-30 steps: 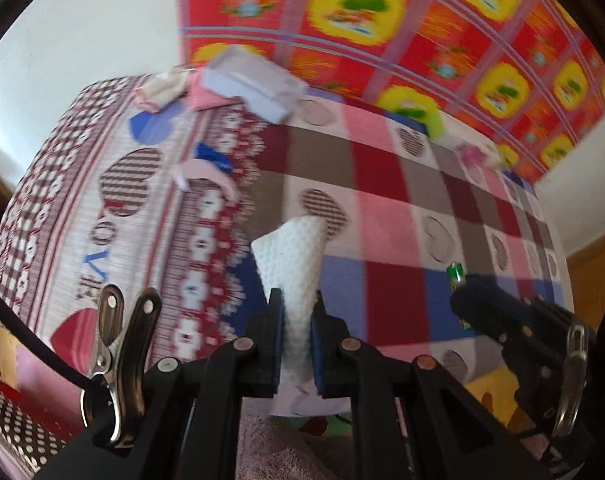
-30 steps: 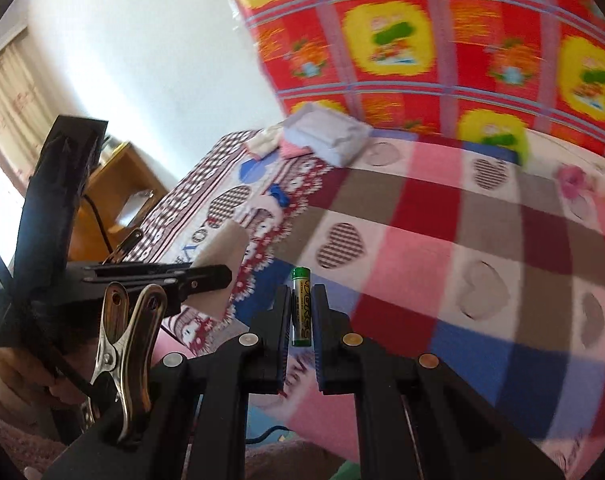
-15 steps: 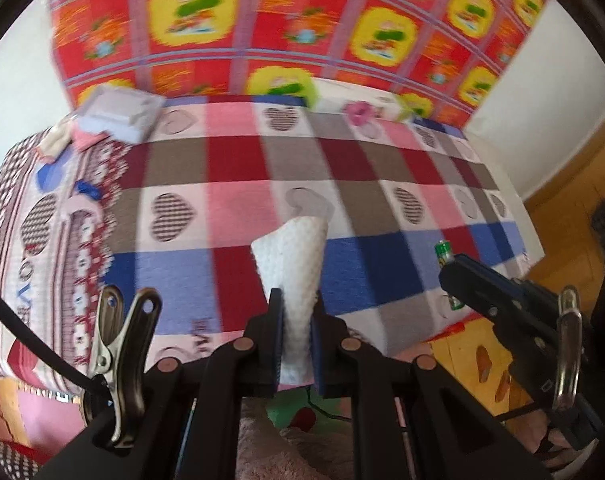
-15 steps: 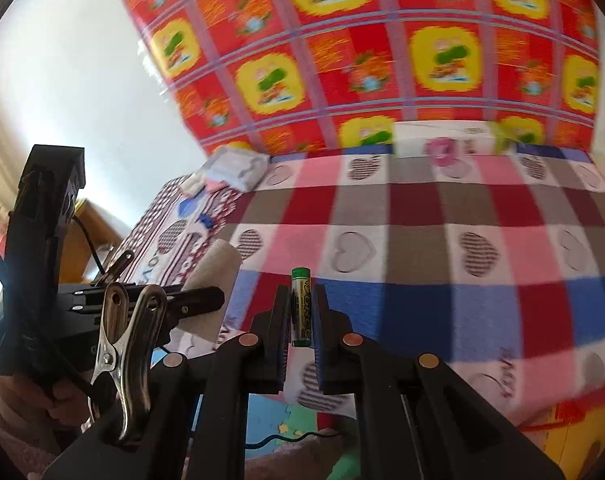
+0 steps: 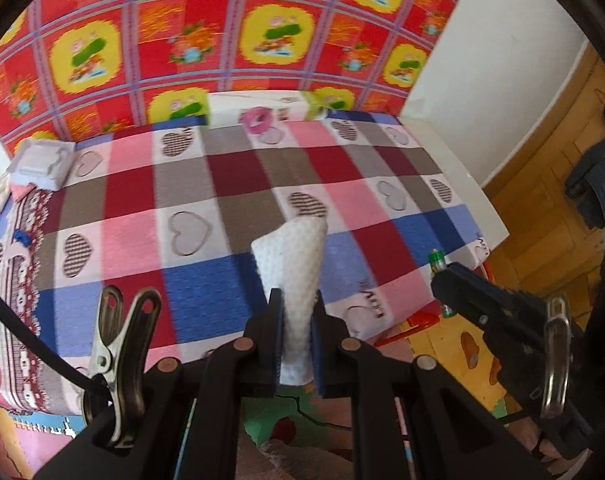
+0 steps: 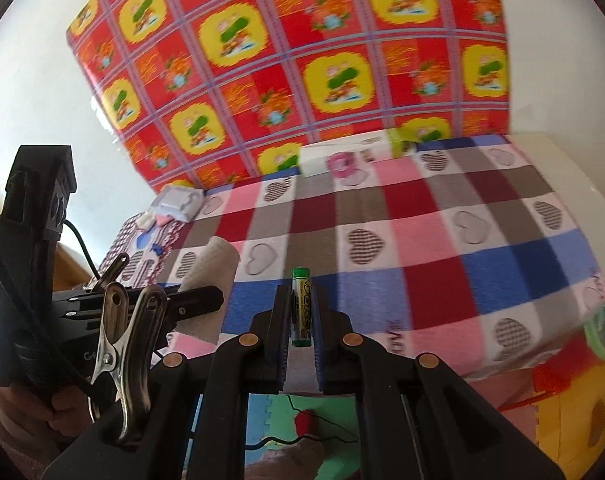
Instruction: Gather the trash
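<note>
The lower end of the white dimpled paper towel (image 5: 292,272) is hidden between the blue pads of the left gripper (image 5: 295,344). The small green battery (image 6: 301,306), clamped in the right gripper (image 6: 301,336), carries print too blurred to read. In the left wrist view only its top (image 5: 437,259) shows, right of centre. At the lower left, the checked heart-patterned blanket (image 5: 206,184) is cut off by the frame's edge.
</note>
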Demonstrator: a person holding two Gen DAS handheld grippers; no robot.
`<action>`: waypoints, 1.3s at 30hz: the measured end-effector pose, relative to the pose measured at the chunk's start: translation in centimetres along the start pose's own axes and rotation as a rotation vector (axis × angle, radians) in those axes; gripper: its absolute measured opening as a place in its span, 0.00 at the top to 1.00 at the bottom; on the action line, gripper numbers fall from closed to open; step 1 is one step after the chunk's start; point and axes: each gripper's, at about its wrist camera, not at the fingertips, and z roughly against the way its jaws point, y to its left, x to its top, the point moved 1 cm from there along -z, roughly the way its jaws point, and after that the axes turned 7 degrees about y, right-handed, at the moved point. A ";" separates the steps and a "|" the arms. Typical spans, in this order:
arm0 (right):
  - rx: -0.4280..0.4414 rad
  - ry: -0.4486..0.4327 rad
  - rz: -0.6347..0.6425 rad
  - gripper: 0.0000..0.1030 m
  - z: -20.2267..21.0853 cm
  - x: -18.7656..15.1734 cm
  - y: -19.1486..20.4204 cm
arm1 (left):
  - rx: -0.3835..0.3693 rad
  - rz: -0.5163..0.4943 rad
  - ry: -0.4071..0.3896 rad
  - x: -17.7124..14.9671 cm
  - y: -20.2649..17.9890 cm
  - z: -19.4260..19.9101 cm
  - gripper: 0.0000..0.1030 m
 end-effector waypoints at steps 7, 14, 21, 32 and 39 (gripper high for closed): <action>-0.043 -0.019 -0.059 0.89 1.9 -0.2 -4.0 | -0.038 -0.032 0.012 1.6 -4.4 -1.4 0.89; -0.098 -0.052 -0.141 0.89 3.3 0.2 -7.8 | -0.094 -0.117 0.026 4.3 -8.7 -3.5 0.89; -0.168 -0.063 -0.205 0.89 3.9 0.8 -11.5 | -0.174 -0.234 0.047 7.4 -13.8 -6.1 0.89; -0.260 -0.118 -0.340 0.89 4.8 2.1 -16.3 | -0.236 -0.366 0.078 10.9 -19.2 -9.1 0.89; -0.308 -0.139 -0.393 0.89 6.0 2.3 -18.8 | -0.265 -0.417 0.087 12.2 -22.7 -10.3 0.89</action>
